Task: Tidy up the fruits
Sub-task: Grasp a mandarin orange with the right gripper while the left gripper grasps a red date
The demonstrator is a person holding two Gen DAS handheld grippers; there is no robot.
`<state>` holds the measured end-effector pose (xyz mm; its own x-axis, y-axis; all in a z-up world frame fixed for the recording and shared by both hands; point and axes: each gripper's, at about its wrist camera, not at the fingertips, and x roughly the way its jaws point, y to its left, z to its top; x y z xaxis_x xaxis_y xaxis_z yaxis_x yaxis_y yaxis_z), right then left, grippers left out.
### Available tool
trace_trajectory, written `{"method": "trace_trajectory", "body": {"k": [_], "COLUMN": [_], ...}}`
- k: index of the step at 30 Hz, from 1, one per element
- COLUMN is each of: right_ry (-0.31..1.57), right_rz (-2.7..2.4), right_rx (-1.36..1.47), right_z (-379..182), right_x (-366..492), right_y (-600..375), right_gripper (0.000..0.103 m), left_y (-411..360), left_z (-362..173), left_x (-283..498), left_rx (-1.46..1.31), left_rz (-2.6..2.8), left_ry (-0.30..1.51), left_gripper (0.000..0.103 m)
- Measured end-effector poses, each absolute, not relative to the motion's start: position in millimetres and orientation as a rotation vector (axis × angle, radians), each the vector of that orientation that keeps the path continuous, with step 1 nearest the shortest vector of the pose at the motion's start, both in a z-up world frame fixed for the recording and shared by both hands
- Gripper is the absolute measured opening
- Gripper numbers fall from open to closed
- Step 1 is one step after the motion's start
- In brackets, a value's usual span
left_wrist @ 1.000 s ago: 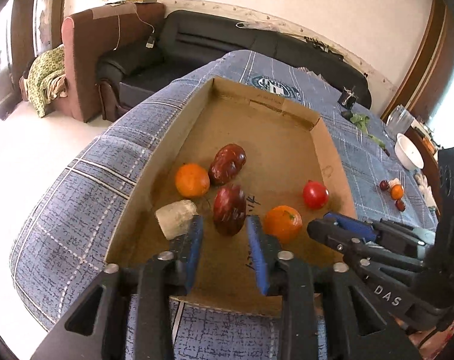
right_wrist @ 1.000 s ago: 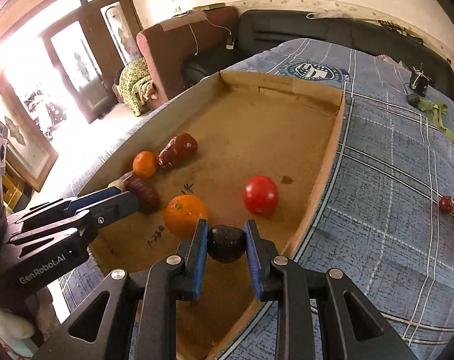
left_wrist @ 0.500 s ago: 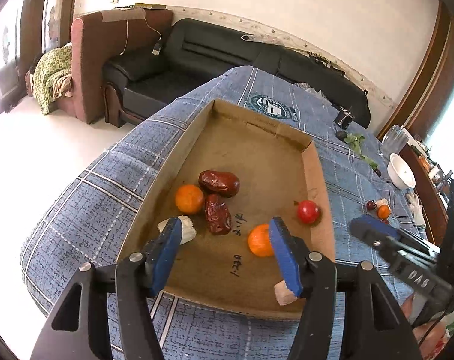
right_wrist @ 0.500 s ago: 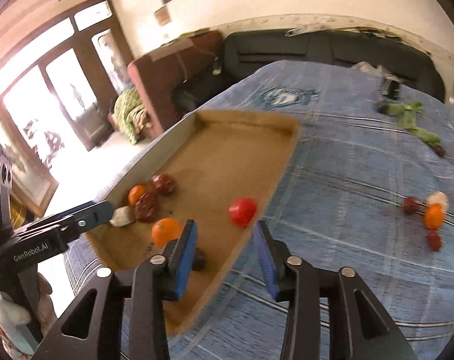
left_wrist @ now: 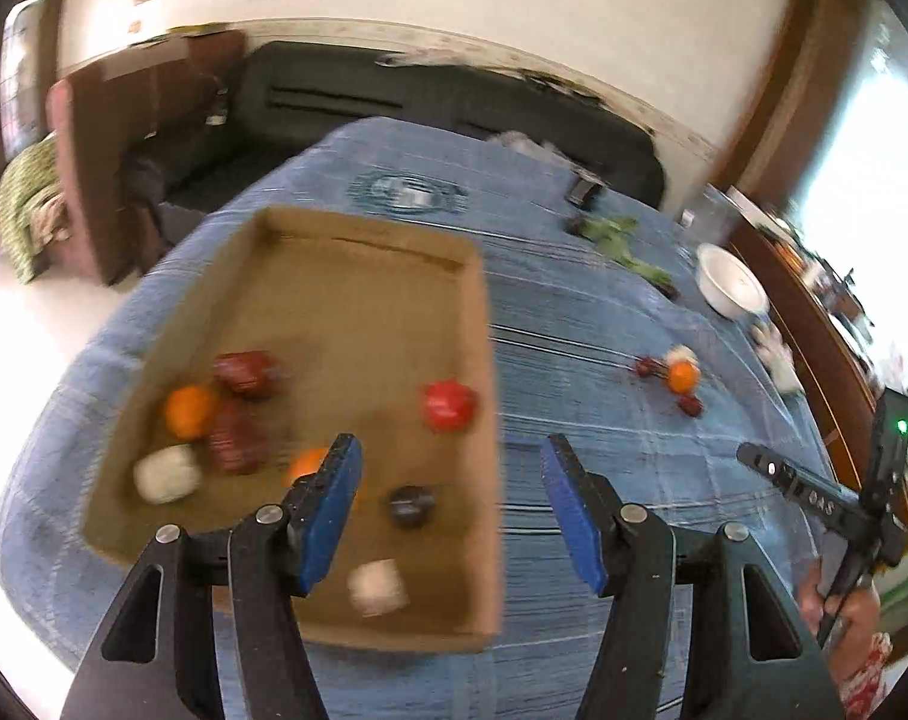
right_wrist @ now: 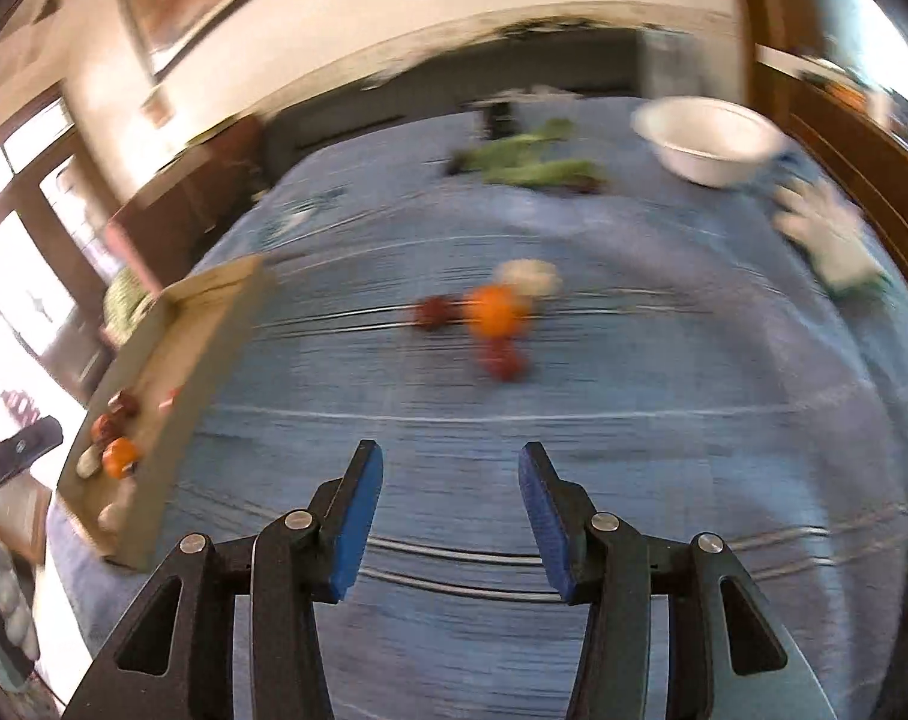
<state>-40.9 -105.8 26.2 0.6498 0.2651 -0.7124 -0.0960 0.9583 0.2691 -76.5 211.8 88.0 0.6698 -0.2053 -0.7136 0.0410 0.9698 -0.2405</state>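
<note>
Right gripper (right_wrist: 450, 516) agape, fruit cluster (right_wrist: 490, 315) blurred

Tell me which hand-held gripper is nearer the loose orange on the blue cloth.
Right, as far as these views show. The right hand-held gripper points at the round orange fruit with bare blue checked tablecloth between; the left hand-held gripper hangs at the brown cardboard tray, orange off to its right.

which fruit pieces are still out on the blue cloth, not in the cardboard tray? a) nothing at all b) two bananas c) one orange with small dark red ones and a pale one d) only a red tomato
c: the round orange fruit lies on the blue plaid tablecloth, with small dark red fruits and a pale roundish piece close around it, well right of the shallow cardboard tray.
</note>
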Motion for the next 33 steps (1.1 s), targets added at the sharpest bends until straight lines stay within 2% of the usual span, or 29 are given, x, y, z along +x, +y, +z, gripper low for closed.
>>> {"method": "trace_trajectory", "body": {"k": [9, 25, 26, 27, 33], "right_ry": [0.825, 0.883, 0.871, 0.873, 0.828], "right_rz": [0.079, 0.147, 0.142, 0.148, 0.151], "right_rx": [0.284, 0.151, 0.138, 0.137, 0.215], "right_z": [27.1, -5.1, -4.6, -4.7, 5.2], "right_x": [-33.2, 74.0, 74.5, 74.9, 59.1], "right_y": [-174.9, -87.1, -85.8, -85.8, -110.9], "right_gripper": [0.051, 0.051, 0.047, 0.034, 0.032], "left_y": [126.6, 101.5, 99.2, 95.9, 68.5], "left_z": [79.6, 62.8, 62.0, 60.7, 53.1], "left_x": [-54.5, -24.8, -21.0, -16.0, 10.7], "left_rx": [-0.1, -0.052, -0.052, -0.052, -0.012], "left_rz": [-0.286, -0.287, -0.29, -0.294, -0.322], "left_ry": [0.869, 0.934, 0.937, 0.942, 0.958], "left_gripper": [0.061, 0.061, 0.061, 0.061, 0.061]}}
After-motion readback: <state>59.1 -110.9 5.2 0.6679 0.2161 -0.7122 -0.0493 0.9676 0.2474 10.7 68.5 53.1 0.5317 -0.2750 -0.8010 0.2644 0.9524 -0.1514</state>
